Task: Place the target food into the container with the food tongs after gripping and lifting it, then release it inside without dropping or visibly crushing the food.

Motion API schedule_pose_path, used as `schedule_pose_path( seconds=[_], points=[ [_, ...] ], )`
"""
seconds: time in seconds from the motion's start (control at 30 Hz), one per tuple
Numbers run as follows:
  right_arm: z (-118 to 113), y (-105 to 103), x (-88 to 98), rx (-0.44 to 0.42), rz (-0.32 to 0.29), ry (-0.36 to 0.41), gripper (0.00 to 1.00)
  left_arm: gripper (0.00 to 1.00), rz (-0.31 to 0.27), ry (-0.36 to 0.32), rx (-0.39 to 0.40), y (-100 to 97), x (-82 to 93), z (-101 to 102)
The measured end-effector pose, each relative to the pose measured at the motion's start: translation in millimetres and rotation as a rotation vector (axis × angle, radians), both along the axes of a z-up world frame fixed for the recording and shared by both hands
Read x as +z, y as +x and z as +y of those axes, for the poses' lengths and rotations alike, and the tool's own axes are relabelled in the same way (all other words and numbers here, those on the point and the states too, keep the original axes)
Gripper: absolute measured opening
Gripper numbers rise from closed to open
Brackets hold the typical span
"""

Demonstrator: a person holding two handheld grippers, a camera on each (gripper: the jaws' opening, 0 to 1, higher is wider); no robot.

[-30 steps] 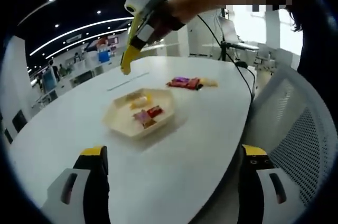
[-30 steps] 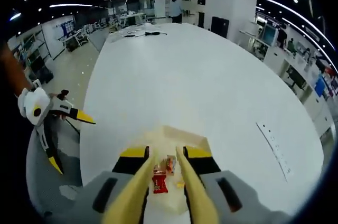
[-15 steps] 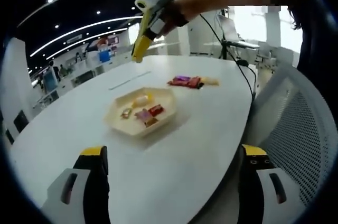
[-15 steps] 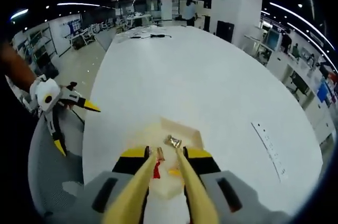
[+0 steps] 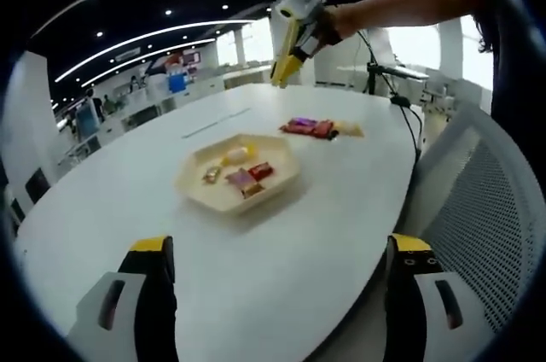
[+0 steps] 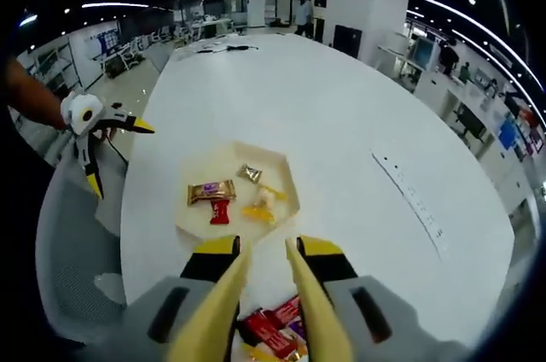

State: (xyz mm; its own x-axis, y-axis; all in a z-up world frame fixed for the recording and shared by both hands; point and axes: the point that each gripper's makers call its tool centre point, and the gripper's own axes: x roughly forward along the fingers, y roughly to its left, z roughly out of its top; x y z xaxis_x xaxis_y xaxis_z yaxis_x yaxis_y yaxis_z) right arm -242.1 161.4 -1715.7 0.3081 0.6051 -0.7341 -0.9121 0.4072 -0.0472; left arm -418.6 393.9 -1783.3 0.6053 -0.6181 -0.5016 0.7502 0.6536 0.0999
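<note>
The right tongs are hanging above the white counter, their long yellow arms parted and carrying nothing. They are pointing down at a small pile of wrapped snacks lying loose on the counter just under the tips, a red-wrapped bar among them. That placement suggests the pile is the supply of target food and that the tongs are lining up for a fresh pick, with the gap between the arms left wide enough to straddle a wrapper rather than pinch it flat.

Just beyond the pile the hexagonal tray is sitting as the container. It is already holding several wrapped sweets: a brown bar, a small red packet, a shiny twisted candy and some yellow pieces. The tray being near the pile is keeping each carry short, which should lower the chance of a drop.

The left tongs are spread wide and idle, low over the near edge of the counter and well apart from the tray, presumably parked clear of the working path. From this side the right tongs are showing high over the far part of the counter, near the loose snacks, with a person's arm reaching in behind them. A mesh-backed chair is standing beside the counter.
</note>
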Motion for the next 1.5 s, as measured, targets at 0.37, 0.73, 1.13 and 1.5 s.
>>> schedule_pose_path(
  seconds=[0.37, 0.73, 1.13, 1.5],
  points=[
    [-53, -17, -14.9, -0.054, -0.009, -0.037, 0.26, 1.00, -0.011, 0.016, 0.017, 1.2, 0.4, 3],
    [-103, -20, -37.6, -0.140, -0.042, -0.105, 0.26, 1.00, -0.007, 0.003, 0.035, 2.6, 2.1, 4],
    [-134, -24, -86.0, -0.232, -0.011, -0.099, 0.26, 1.00, 0.010, 0.019, 0.051, 3.6, -2.3, 7],
    [-137, -20, -110.4, -0.286, 0.010, -0.111, 0.27, 1.00, 0.022, 0.022, 0.058, 4.2, -5.1, 9]
  ],
)
